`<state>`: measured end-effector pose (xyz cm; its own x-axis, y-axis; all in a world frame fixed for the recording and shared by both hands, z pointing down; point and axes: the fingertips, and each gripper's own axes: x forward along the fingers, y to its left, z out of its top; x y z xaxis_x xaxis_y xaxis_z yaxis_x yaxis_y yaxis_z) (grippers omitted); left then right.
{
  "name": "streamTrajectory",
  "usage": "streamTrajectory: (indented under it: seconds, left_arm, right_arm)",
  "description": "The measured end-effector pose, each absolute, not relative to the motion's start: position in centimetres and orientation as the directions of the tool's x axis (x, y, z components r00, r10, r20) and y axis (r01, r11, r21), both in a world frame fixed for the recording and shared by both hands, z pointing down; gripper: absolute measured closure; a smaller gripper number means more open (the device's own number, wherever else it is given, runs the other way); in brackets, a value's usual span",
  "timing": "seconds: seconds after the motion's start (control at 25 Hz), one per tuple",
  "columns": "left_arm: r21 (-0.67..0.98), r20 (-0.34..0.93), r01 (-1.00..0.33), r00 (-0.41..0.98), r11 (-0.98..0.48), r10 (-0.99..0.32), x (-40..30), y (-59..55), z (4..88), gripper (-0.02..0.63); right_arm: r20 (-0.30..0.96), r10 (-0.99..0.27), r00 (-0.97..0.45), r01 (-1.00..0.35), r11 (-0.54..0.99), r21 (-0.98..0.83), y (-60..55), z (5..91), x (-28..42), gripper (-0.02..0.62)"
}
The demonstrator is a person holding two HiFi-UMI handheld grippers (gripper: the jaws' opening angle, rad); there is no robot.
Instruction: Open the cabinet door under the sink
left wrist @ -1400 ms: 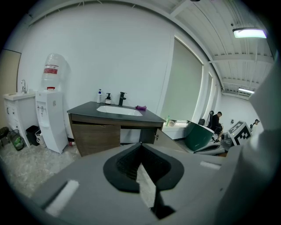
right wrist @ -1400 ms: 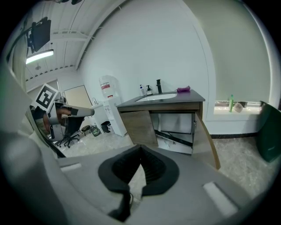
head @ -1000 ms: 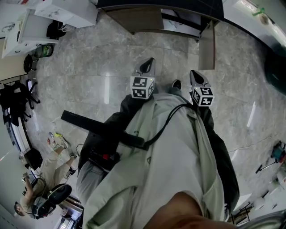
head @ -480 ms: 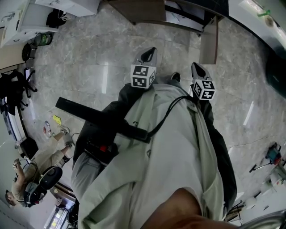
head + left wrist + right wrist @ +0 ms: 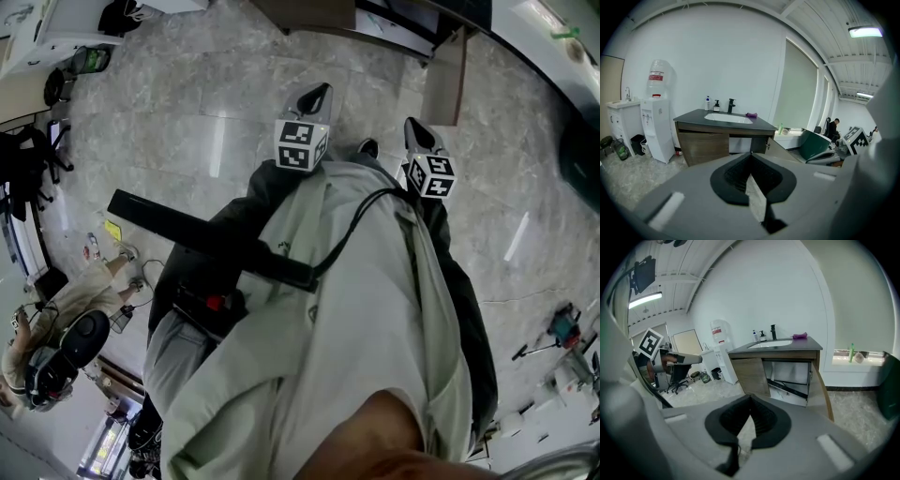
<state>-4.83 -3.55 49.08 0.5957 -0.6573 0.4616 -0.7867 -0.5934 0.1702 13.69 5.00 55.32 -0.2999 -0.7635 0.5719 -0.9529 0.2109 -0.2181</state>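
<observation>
Overhead, a wide grey marbled floor [image 5: 187, 112] is seen from the head view, and much of the lower picture is filled by the wearer's pale jacket [image 5: 356, 328], which is crossed by a black strap [image 5: 206, 239]. Against a white wall, a wood-fronted sink cabinet [image 5: 703, 143] with a dark countertop is shown in both gripper views. Its right-hand door [image 5: 820, 385] is swung out wide, so that pipes inside are exposed, while the left-hand door [image 5: 751, 376] is closed flat. A white water dispenser [image 5: 657, 131] topped by a large bottle is placed to the left of the cabinet, apart from it. The left gripper [image 5: 314, 96] and the right gripper [image 5: 417, 131] are held side by side in front of the wearer, pointed toward the cabinet and well apart from it. Each one's jaws are clenched together with nothing between them, as is shown in its own view. A cube with square markers [image 5: 300, 145] is carried on each gripper. A white basin [image 5: 727, 118], a black faucet [image 5: 731, 105], two small bottles [image 5: 708, 103] and a purple object [image 5: 751, 115] are seen on the countertop.
</observation>
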Motion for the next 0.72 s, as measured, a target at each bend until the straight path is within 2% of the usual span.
streamTrajectory:
  seconds: [0.72]
  left_arm:
    - [0.161, 0.449, -0.822, 0.554, -0.546, -0.701, -4.3, -3.0, 48.7, 0.6]
  right_arm:
    - [0.564, -0.754, -0.338, -0.941, 0.255, -0.222, 4.7, 55.3, 14.9, 0.595]
